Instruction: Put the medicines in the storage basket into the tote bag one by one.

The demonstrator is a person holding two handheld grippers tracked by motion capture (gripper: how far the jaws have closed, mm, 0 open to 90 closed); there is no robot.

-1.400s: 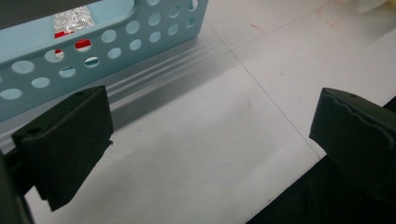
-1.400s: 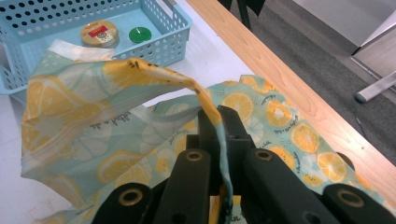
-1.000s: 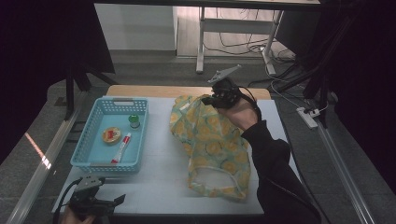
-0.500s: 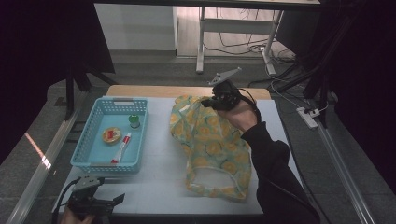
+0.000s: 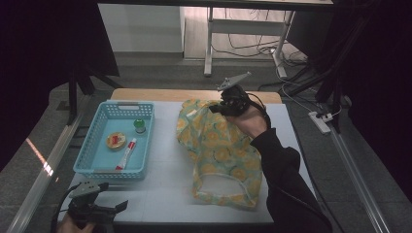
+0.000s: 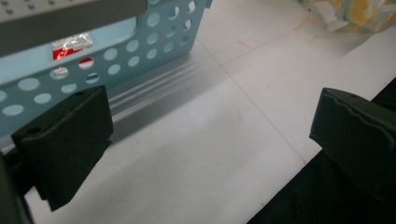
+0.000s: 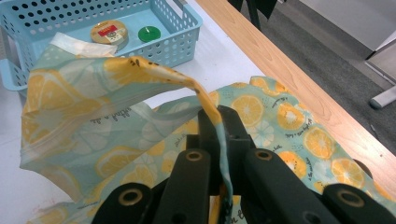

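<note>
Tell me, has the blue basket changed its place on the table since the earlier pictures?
No. The blue basket lies at the same spot on the table's left side, its far rim equally close to the wooden table edge in the high view.

No legible text on anything

Lemon-print garment (image 5: 221, 158), crumpled on white table, far edge lifted and pinched

A pale teal garment (image 5: 221, 155) printed with yellow lemon slices; light blue basket (image 5: 92, 160); white tabletop (image 5: 165, 194); black fingers (image 6: 65, 140).
</note>
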